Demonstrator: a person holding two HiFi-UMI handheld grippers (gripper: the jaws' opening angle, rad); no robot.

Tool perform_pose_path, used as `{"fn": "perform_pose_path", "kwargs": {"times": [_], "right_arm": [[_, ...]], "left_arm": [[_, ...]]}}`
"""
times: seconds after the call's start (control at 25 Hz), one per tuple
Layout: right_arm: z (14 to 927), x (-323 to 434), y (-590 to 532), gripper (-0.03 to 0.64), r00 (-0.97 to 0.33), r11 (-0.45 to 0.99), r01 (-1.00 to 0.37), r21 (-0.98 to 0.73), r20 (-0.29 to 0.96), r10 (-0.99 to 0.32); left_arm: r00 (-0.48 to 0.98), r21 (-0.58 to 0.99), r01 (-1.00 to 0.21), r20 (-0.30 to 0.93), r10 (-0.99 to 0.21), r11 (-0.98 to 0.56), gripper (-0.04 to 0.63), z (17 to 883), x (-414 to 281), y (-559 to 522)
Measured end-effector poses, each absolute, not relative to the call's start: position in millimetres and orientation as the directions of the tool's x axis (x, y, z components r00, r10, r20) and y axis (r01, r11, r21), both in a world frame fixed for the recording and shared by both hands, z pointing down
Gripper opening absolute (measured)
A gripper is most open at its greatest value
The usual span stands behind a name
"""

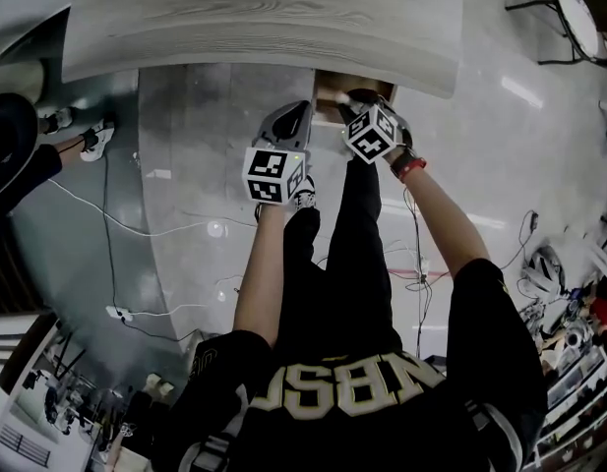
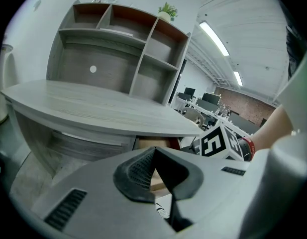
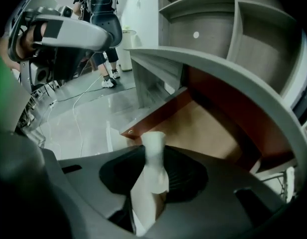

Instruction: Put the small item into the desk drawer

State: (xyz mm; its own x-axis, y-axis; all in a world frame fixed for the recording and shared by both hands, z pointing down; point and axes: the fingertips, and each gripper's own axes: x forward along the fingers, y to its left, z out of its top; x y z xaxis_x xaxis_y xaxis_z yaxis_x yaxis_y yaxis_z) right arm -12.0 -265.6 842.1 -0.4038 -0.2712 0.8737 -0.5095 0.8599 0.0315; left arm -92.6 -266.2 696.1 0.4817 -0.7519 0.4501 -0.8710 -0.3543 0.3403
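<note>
The desk drawer (image 3: 203, 128) stands pulled open under the grey desk top (image 1: 264, 18); it has a light wooden bottom and red-brown sides. My right gripper (image 3: 153, 173) is shut on a small white item (image 3: 154, 146), which sticks up between the pads just over the drawer's front edge. In the head view the right gripper (image 1: 359, 98) hangs at the drawer (image 1: 328, 94) opening. My left gripper (image 1: 291, 118) is beside it to the left, in front of the drawer (image 2: 153, 144). The left gripper (image 2: 153, 153) is shut, its tips touching with nothing between them.
A shelf unit (image 2: 118, 49) with a small plant (image 2: 167, 10) stands on the desk. Cables (image 1: 136, 229) run across the glossy floor to the left. Another person (image 3: 101, 14) stands further back, their shoes (image 1: 94, 138) near the desk's left end. A chair (image 1: 578, 8) is at far right.
</note>
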Motion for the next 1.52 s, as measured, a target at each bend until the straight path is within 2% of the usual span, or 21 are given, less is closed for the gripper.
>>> {"fn": "perform_pose_path", "kwargs": {"times": [0.4, 0.92, 1.52], "right_arm": [[886.0, -11.8, -269.9, 0.13, -0.354, 0.856, -0.517, -0.019, 0.915, -0.194], [894.9, -16.0, -268.5, 0.153, -0.336, 0.834, -0.551, -0.041, 0.925, -0.176], [791.8, 11.5, -267.1, 0.153, -0.368, 0.747, -0.665, 0.016, 0.863, -0.345]], "left_arm": [[0.471, 0.348, -0.876, 0.462, -0.751, -0.335, 0.014, 711.4, -97.6, -269.8], [0.456, 0.344, -0.884, 0.482, -0.748, -0.317, 0.014, 714.9, -105.1, -263.6], [0.442, 0.327, -0.891, 0.473, -0.762, -0.315, 0.014, 675.1, -106.4, -266.9]]}}
